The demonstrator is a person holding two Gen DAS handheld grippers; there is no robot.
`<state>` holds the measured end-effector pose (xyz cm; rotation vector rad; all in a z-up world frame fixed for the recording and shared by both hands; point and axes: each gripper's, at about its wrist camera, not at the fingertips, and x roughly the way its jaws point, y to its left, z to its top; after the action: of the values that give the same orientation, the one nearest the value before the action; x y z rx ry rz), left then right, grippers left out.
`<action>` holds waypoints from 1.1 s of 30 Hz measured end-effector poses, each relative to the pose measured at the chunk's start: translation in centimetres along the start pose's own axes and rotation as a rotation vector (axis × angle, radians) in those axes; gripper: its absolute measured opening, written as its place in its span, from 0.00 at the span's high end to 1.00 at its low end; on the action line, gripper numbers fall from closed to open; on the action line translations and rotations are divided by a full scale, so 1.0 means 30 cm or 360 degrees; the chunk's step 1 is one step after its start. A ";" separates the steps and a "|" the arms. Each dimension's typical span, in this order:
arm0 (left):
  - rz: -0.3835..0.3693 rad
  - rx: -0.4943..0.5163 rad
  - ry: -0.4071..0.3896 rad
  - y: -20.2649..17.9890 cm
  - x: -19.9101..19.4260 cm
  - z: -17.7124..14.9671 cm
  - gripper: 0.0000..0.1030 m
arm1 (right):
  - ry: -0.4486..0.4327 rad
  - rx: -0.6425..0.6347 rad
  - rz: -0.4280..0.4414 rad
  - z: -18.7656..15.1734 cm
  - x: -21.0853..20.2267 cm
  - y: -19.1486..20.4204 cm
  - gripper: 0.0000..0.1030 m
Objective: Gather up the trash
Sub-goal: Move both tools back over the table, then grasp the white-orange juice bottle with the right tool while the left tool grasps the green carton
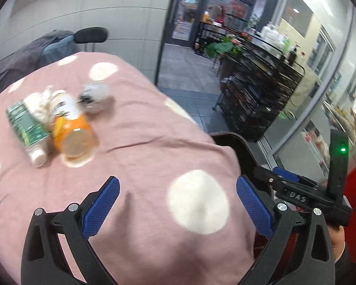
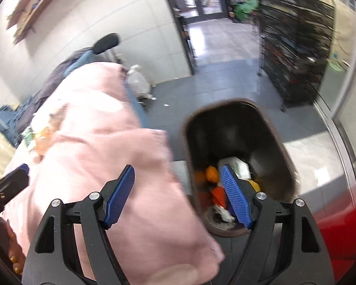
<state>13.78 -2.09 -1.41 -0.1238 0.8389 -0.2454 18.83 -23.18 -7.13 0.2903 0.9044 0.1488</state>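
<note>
Left wrist view shows the trash pile on a pink cloth (image 1: 140,142) with white dots, ahead and to the left of the left gripper (image 1: 178,204). In the pile lie an orange bottle (image 1: 72,130) on its side, a green-labelled bottle (image 1: 27,128) touching it, a crumpled white tissue (image 1: 41,105) behind them and a greyish crumpled wrapper (image 1: 93,93) just beside. The left gripper's blue ribbed pads stand wide apart over the cloth with nothing between them.

To its right the right gripper (image 2: 178,197) comes into view as a black body with a green light. Its jaws are also apart and hold nothing. Under its right finger stands a dark trash bin (image 2: 189,128) on the floor, just beside the cloth edge, with orange, yellow and white pieces at the bottom. The cloth looks soft and wrinkled and hangs over the edge.

Farther ahead are a grey tiled floor, a pale panelled wall, a glass door and a black wire rack (image 1: 256,95) with goods. A white plastic bag (image 2: 138,83) lies on the floor by the wall.
</note>
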 end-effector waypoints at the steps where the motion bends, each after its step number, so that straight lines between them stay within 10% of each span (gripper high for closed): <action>1: 0.0021 -0.0025 -0.0014 0.023 -0.013 -0.002 0.06 | 0.0006 -0.0027 0.0042 0.010 -0.002 0.030 0.27; 17: 0.0543 -0.0390 -0.0147 0.464 -0.215 -0.056 0.06 | 0.0209 -0.0687 0.0504 0.112 0.118 0.690 0.27; 33: 0.0551 -0.0510 -0.0124 0.615 -0.244 -0.078 0.06 | 0.0539 -0.0920 0.0349 0.211 0.492 1.058 0.39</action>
<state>10.39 17.62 -1.46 -0.2827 0.8028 0.2198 32.68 9.49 -4.70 -0.1831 1.1190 0.6644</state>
